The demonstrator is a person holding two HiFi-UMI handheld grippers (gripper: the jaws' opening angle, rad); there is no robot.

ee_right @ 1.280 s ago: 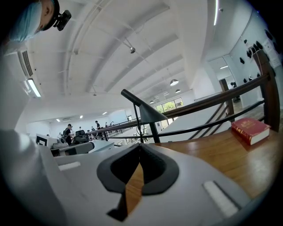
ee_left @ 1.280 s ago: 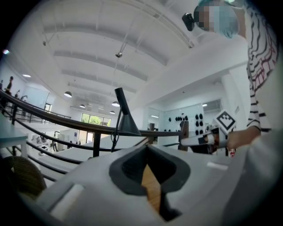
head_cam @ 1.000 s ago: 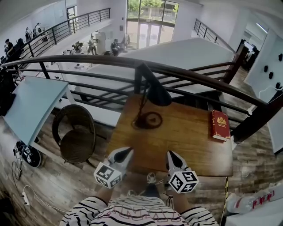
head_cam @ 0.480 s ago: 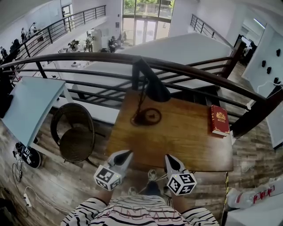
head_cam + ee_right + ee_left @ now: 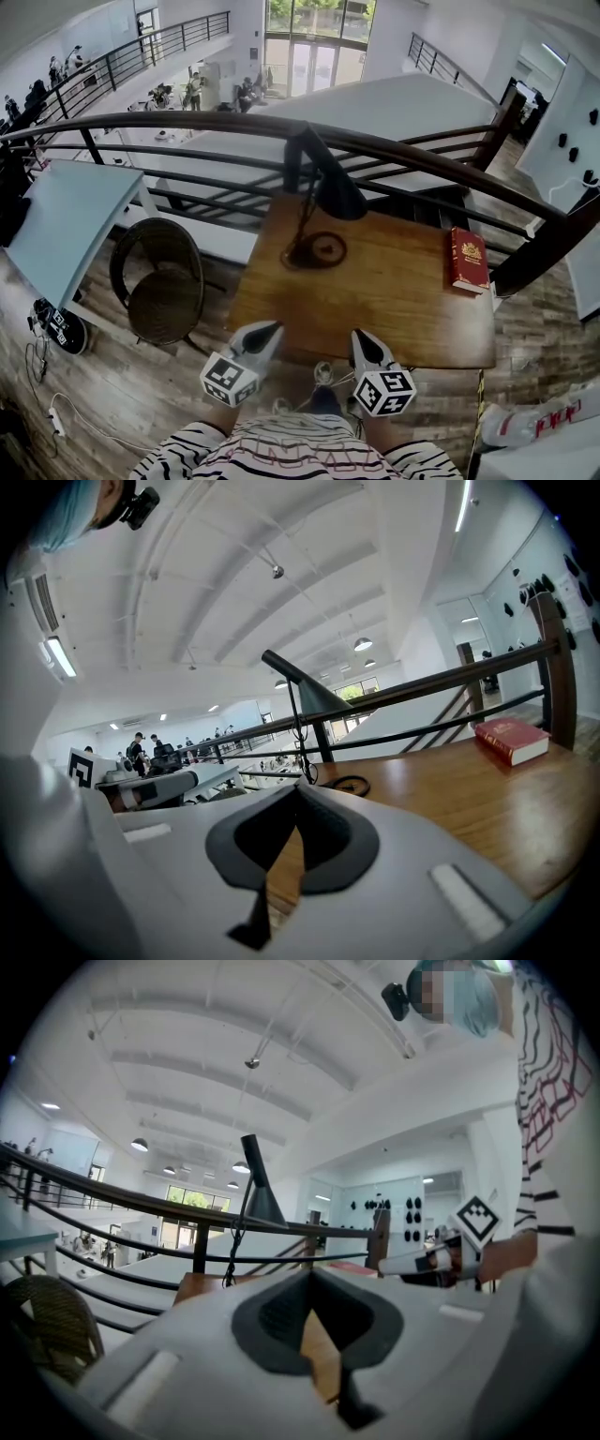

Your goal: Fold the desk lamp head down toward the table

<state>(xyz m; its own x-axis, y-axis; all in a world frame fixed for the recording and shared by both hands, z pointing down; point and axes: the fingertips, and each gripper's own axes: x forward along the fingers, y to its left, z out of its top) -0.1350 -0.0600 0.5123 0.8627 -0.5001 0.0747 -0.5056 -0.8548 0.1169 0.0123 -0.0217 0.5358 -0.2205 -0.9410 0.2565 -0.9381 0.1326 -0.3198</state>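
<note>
- The left gripper (image 5: 273, 327) and the right gripper (image 5: 360, 336) hover side by side at the near edge of the wooden table (image 5: 412, 300).
- Both pairs of jaws are pressed together, with nothing between them.
- The desk lamp (image 5: 335, 193) stands well ahead of both pairs of jaws at the table's far side, its round base on the wood and its shade raised, clear of either gripper.
- A red book (image 5: 467, 261) lies ahead and to the right of the right jaws.
</note>
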